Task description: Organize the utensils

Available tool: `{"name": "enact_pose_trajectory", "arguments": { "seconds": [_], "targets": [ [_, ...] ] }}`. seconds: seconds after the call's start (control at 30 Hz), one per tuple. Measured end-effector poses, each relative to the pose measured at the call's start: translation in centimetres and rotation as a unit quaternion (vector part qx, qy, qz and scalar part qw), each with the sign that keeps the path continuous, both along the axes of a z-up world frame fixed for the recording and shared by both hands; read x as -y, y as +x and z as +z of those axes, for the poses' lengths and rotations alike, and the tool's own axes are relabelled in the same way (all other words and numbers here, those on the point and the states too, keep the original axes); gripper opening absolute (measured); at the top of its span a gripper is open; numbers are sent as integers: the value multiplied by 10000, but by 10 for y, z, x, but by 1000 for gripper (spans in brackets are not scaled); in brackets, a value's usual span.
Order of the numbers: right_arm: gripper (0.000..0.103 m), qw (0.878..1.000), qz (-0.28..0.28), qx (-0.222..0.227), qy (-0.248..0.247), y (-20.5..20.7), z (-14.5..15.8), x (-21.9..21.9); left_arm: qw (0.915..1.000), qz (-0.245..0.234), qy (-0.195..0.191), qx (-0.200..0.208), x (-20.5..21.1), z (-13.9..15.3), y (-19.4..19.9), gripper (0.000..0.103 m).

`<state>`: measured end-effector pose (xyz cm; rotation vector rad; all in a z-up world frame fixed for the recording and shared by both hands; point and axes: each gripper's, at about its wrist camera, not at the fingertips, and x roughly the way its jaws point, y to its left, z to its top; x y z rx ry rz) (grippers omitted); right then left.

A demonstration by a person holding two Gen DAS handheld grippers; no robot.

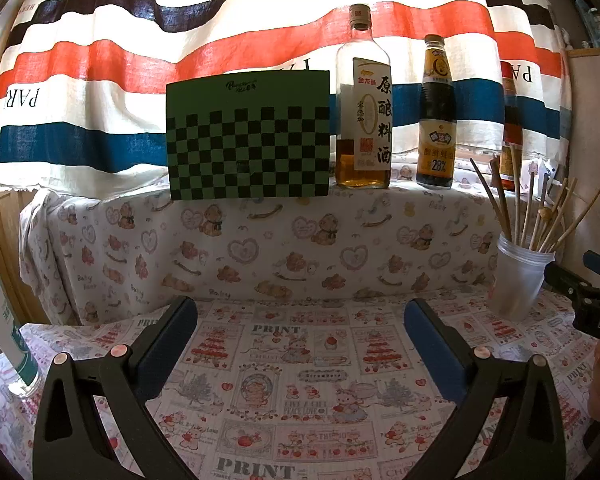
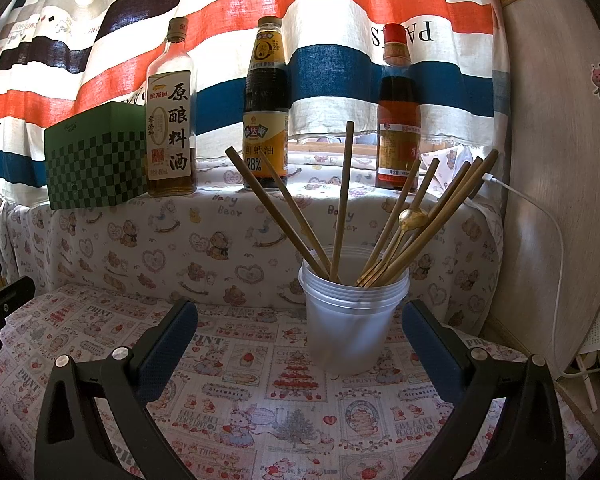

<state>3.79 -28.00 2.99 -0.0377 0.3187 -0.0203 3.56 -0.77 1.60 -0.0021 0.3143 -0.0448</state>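
Note:
A translucent plastic cup (image 2: 350,324) stands on the patterned tablecloth and holds several wooden chopsticks (image 2: 342,200) and a gold spoon (image 2: 413,219), all upright and fanned out. My right gripper (image 2: 300,320) is open and empty, with the cup just beyond and between its fingertips. The cup also shows in the left wrist view (image 1: 520,280) at the right, with its chopsticks (image 1: 540,216). My left gripper (image 1: 300,316) is open and empty over bare cloth, well left of the cup.
On a cloth-covered ledge behind stand a green checkered box (image 1: 248,136), a cooking wine bottle (image 1: 364,120), a dark sauce bottle (image 1: 436,128) and a red-capped bottle (image 2: 398,120). A white bottle (image 1: 4,328) stands at far left. A white cable (image 2: 556,240) hangs at right.

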Motion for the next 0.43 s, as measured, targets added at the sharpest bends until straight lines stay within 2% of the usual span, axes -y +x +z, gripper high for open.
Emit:
{"name": "enact_pose_trajectory", "arguments": {
  "seconds": [0.43],
  "targets": [
    [103, 10000, 2, -6, 0, 0, 0, 0, 10000, 16, 3, -21, 0, 0, 1, 103]
  ]
}}
